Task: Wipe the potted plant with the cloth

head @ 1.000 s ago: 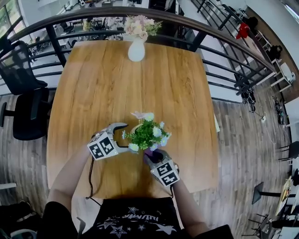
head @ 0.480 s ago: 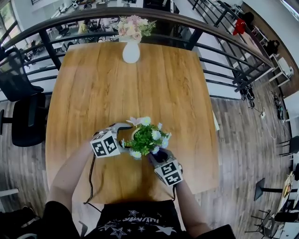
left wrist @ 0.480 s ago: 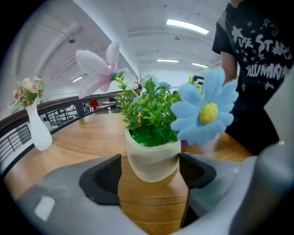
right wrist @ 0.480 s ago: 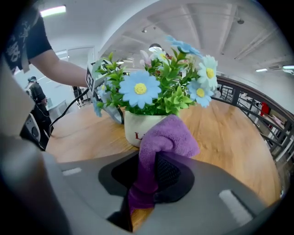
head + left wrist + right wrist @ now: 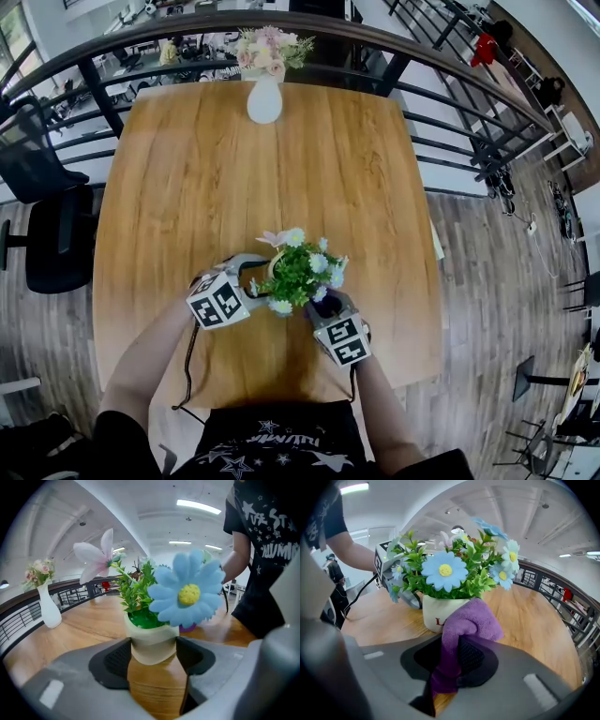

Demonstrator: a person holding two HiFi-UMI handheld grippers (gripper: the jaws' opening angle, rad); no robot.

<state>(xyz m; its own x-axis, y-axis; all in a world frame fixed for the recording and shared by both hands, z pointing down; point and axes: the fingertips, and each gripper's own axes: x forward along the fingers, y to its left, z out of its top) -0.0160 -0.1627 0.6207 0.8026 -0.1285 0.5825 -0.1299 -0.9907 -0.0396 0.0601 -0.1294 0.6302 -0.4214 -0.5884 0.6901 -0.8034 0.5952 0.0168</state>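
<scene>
A small cream pot [image 5: 152, 644] of green leaves with blue and white fake flowers [image 5: 298, 270] stands near the table's front edge. My left gripper [image 5: 153, 656] comes in from the left; its jaws have just been closing, and both black pads now press the pot's sides. My right gripper [image 5: 452, 660] is shut on a purple cloth [image 5: 464, 620], which bulges out of the jaws and touches the pot's wall [image 5: 433, 613] from the near right. In the head view the left gripper [image 5: 261, 284] and the right gripper [image 5: 324, 305] flank the plant.
The wooden table [image 5: 187, 187] stretches away behind the plant. A white vase of pink flowers [image 5: 264, 98] stands at its far edge, by a dark railing [image 5: 450, 103]. A black office chair [image 5: 47, 225] is on the floor at the left.
The left jaws have closed in onto the pot. The right gripper with the cloth has drawn a little closer to the pot's side.
</scene>
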